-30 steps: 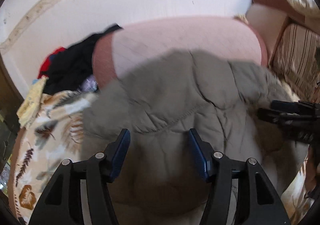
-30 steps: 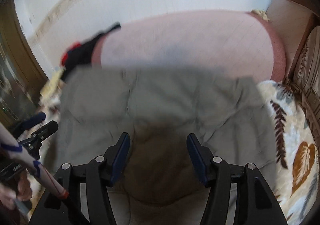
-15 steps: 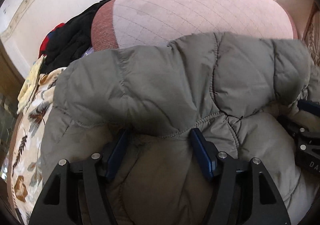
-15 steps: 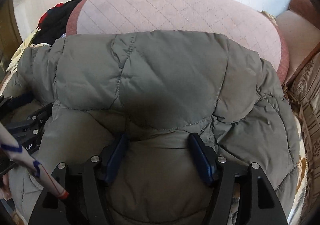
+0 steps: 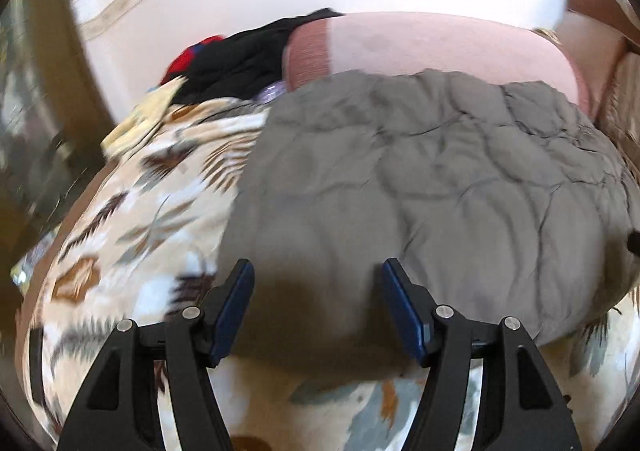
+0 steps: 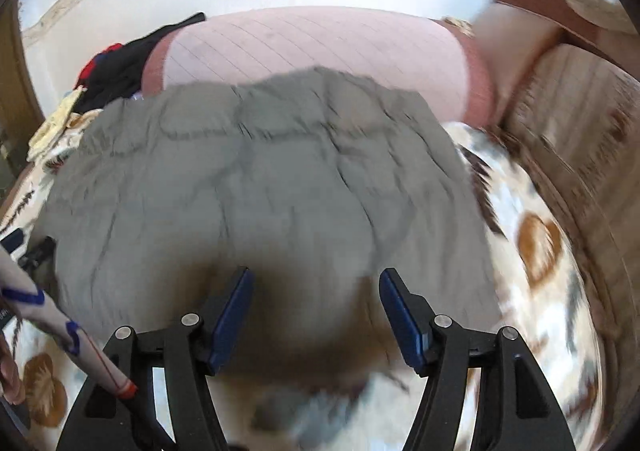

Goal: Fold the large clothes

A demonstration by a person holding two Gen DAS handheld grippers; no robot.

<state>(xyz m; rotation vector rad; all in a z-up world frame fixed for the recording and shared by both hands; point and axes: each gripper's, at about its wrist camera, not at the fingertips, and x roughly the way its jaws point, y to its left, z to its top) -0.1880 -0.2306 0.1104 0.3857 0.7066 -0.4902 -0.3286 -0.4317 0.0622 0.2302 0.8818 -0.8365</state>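
— Left side?
— My left gripper (image 5: pixel 316 311) stands wide, nothing pinched. The grey padded jacket (image 5: pixel 420 187) lies folded on the leaf-print blanket (image 5: pixel 132 219), black clothes (image 5: pixel 240 59) behind.
— Right side?
— My right gripper (image 6: pixel 314 315) stands wide too, apparently just above the jacket (image 6: pixel 260 179); blur hides contact.

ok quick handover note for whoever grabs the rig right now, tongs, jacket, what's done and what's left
Left tongs: open, nothing held, over the near edge of the grey puffer jacket.
Right tongs: open, empty, over the same jacket's near edge.
Jacket lies folded into a rough block on the leaf-print blanket, its far edge against the pink cushion.
Done: main fold laid and released.
Left: probably tidy the fold; the dark clothes pile may come next.
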